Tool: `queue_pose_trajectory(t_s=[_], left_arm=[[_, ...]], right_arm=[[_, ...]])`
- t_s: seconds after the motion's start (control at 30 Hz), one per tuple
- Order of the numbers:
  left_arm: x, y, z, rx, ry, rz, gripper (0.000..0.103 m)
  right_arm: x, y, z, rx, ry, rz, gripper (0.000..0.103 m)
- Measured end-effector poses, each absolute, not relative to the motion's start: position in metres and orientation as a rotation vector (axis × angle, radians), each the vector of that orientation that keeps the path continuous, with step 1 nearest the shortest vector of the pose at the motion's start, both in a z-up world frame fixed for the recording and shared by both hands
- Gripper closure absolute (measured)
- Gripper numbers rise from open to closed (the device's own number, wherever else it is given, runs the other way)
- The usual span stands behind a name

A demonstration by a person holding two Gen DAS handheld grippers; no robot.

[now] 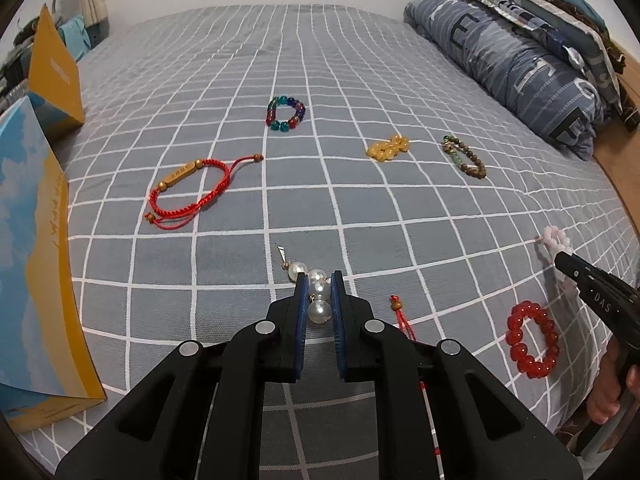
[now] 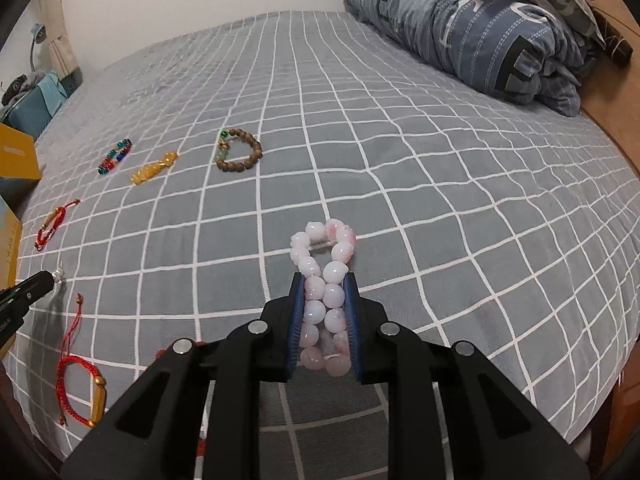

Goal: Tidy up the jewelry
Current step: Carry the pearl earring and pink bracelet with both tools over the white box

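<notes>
My left gripper is shut on a short string of white pearls with a metal clasp, low over the grey checked bedsheet. In the right wrist view my right gripper is shut on a pink bead bracelet, squeezed into a long double row between the blue pads. Each gripper shows at the edge of the other's view: the right gripper on the pink beads, and the left gripper at the far left.
Spread on the sheet are a multicolour bead bracelet, yellow beads, a brown bead bracelet, a red cord bracelet, a red bead bracelet and another red cord bracelet. Boxes stand left, a folded quilt right.
</notes>
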State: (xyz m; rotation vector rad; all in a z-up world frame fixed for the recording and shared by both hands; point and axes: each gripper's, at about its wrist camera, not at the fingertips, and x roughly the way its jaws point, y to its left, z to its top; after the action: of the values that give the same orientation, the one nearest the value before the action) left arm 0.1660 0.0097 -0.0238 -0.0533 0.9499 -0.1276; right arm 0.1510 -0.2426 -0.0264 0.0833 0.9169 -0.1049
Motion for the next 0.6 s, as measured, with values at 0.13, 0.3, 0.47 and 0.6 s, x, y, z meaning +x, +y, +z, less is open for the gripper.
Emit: queue_pose_trajectory(t_s=[0.13,0.3,0.47,0.6], left_arm=[[0.162,0.008,-0.019,-0.044,0.930,-0.129,0.092],[0.158,0.008,-0.013,-0.041,0.906,-0.132,0.092],[0.155,0.009,-0.006,-0.040,0.885,-0.129,0.092],[0.150,0.011,-0.001,-0.038,0.867,-0.123,0.092]], right_arm=[[0.149,-0.241,-0.023,0.082,0.900,-0.100,0.084],[0.147,-0.239,-0.019,0.079,0.880,-0.093,0.084],[0.143,-0.233,-0.012,0.072,0.860,-0.088,0.084],[0.138,-0.226,-0.004,0.060,0.839,-0.080,0.084]])
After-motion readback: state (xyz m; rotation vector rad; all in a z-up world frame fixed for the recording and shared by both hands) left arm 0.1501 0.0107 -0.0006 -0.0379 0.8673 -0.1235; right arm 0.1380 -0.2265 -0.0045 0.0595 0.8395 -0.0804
